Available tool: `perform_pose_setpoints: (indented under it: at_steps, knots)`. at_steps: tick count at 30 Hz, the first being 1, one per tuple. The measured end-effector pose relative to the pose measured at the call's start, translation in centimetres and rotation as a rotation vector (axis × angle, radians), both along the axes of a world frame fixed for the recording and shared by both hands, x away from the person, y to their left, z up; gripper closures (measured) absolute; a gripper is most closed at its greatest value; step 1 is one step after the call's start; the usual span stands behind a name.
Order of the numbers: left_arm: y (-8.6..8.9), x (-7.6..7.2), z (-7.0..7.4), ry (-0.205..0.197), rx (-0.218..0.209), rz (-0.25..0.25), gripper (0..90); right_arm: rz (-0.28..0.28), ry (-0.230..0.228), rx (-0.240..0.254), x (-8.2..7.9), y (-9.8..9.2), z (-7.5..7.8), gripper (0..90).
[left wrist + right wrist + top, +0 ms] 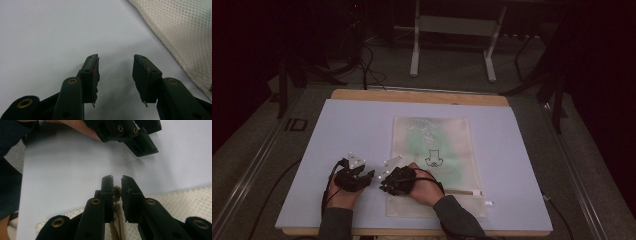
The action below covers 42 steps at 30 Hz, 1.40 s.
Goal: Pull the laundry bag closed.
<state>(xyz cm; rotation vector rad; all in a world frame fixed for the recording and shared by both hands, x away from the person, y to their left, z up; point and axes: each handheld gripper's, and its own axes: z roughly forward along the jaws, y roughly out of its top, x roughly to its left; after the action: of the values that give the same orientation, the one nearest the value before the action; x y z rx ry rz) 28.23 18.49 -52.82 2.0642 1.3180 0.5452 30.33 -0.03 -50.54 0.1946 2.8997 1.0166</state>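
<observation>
Lower left of the high view: left gripper (353, 176) rests on the pale mat (352, 125), just left of the mesh bag (447, 135). In the left gripper view its jaws stand apart w/ nothing btwn them, bare mat beneath, bag edge (185, 30) at upper right. Just right of it, lower centre of the high view, the right gripper (388, 176) sits at the bag's lower left edge. In the right gripper view (117, 182) the jaws are nearly together, clamped on a small brown zip pull (117, 190) w/ its cord hanging below; bag mesh (180, 200) at lower right, left gripper (140, 142) at top
</observation>
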Motion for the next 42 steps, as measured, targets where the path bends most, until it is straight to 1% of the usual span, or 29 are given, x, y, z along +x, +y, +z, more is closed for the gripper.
perform_pose_setpoints:
  at_steps: [2,3,5,7,10,12,14,17,18,20,21,22,25,28,29,30,31,32,33,34,35,36,37,38,40,42]
  knots:
    - [0.0,0.0,0.0,-0.001,-0.001,0.000,55.7,0.003,-0.003,0.005,0.0,-0.1,0.0,80.8]
    - [0.0,0.0,0.0,0.000,-0.001,0.000,55.7,0.002,-0.005,0.006,-0.2,-0.7,0.1,80.8]
    - [0.0,0.0,0.0,0.002,-0.002,0.001,55.7,-0.006,-0.001,0.011,-0.3,-1.2,0.2,80.7]
    - [-0.1,0.0,0.0,0.000,-0.004,0.000,55.7,-0.005,-0.004,0.007,-0.4,-1.6,0.2,80.7]
    - [-0.2,-0.1,0.0,0.000,-0.003,-0.003,55.7,-0.006,-0.001,-0.011,-0.5,-2.2,0.0,80.6]
    - [-0.2,-0.1,0.0,0.001,-0.004,-0.006,56.0,-0.010,0.006,-0.015,-0.4,-2.5,-0.3,80.5]
    - [-0.2,-0.1,0.0,0.002,-0.009,-0.010,56.4,-0.013,0.025,-0.017,-0.2,-2.7,-0.6,80.2]
    - [-0.3,-0.3,0.1,-0.001,-0.009,-0.016,57.0,-0.008,0.047,-0.036,-0.1,-2.6,-0.9,78.8]
    - [-0.3,-0.3,0.1,-0.001,-0.009,-0.016,57.1,-0.006,0.047,-0.045,-0.1,-2.5,-1.1,78.8]
    - [-0.3,-0.4,0.2,-0.002,-0.013,-0.024,57.6,-0.007,0.055,-0.047,0.0,-2.4,-1.3,79.5]
    - [-0.4,-0.5,0.3,-0.003,-0.019,-0.025,57.6,-0.007,0.055,-0.047,0.0,-2.4,-1.3,79.5]
    - [-0.5,-0.6,0.4,-0.003,-0.028,-0.036,58.4,-0.013,0.052,-0.045,-0.1,-2.4,-1.3,80.9]
    - [-0.7,-0.7,0.4,0.003,-0.038,-0.047,59.9,-0.013,0.044,-0.048,-0.2,-2.4,-1.3,81.4]
    - [-1.1,-0.8,0.3,0.016,-0.050,-0.071,63.6,-0.011,0.034,-0.037,-0.4,-2.5,-1.4,81.7]
    - [-1.2,-0.8,0.3,0.018,-0.050,-0.075,64.3,-0.008,0.030,-0.037,-0.4,-2.5,-1.5,81.7]
    - [-1.4,-0.8,0.3,0.029,-0.057,-0.086,65.5,-0.005,0.023,-0.038,-0.5,-2.6,-1.5,81.7]
    - [-1.4,-0.8,0.3,0.029,-0.057,-0.086,66.6,-0.005,0.023,-0.038,-0.5,-2.6,-1.5,81.7]
    - [-1.5,-0.9,0.3,0.037,-0.078,-0.094,68.3,-0.005,0.016,-0.040,-0.5,-2.6,-1.5,81.8]
    - [-1.6,-0.9,0.3,0.039,-0.088,-0.099,68.3,-0.005,0.016,-0.040,-0.5,-2.6,-1.5,81.8]
    - [-1.7,-1.0,0.3,0.041,-0.096,-0.106,70.1,-0.006,0.015,-0.039,-0.6,-2.5,-1.5,81.7]
    - [-1.8,-1.0,0.3,0.044,-0.099,-0.117,74.9,-0.006,0.013,-0.038,-0.6,-2.6,-1.6,81.7]
    - [-1.9,-1.0,0.3,0.045,-0.102,-0.125,74.9,-0.006,0.013,-0.038,-0.6,-2.6,-1.6,81.7]
    - [-2.1,-1.0,0.3,0.044,-0.100,-0.130,76.7,-0.007,0.013,-0.037,-0.6,-2.6,-1.6,81.7]
    - [-2.3,-1.1,0.3,0.047,-0.105,-0.140,81.8,-0.007,0.012,-0.035,-0.6,-2.6,-1.6,81.7]
    - [-2.4,-1.1,0.3,0.048,-0.113,-0.148,86.8,-0.009,0.010,-0.033,-0.7,-2.6,-1.6,81.6]
    - [-2.5,-1.1,0.4,0.054,-0.120,-0.169,89.0,-0.012,0.008,-0.030,-0.7,-2.7,-1.7,81.6]
